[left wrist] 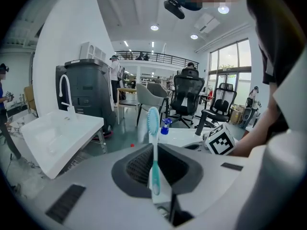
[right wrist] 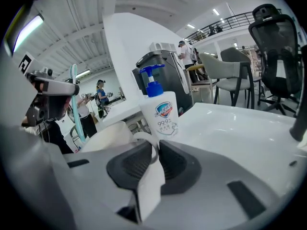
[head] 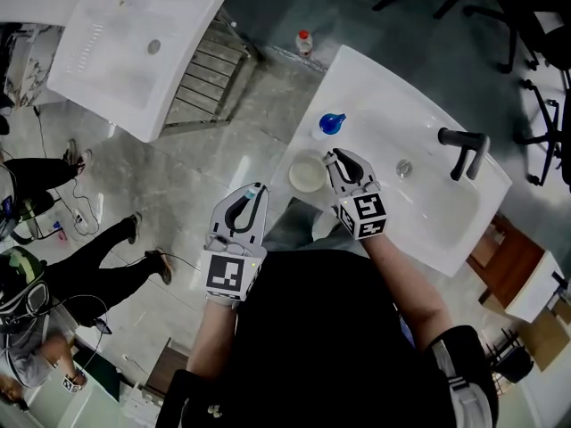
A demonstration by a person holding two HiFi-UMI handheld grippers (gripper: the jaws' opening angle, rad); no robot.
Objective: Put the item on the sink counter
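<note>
L gripper (head: 252, 194) tight on toothbrush (left wrist: 153, 143), off counter edge (head: 302, 141); R gripper (head: 343, 160) on cup handle (right wrist: 144, 139).

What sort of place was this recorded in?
Likely an open office or lab hall staged for recording, not a home bathroom: the sink counter and a second sink stand freely in the open, with office chairs and a mezzanine railing behind.

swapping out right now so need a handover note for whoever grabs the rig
Left gripper: shut on the toothbrush, upright, just off the sink counter's left edge.
Right gripper: shut on the handle of the cup, at the counter's near edge beside the soap bottle.
Done: both things gripped.
Left: toothbrush onto the counter, probably the cup released too.
</note>
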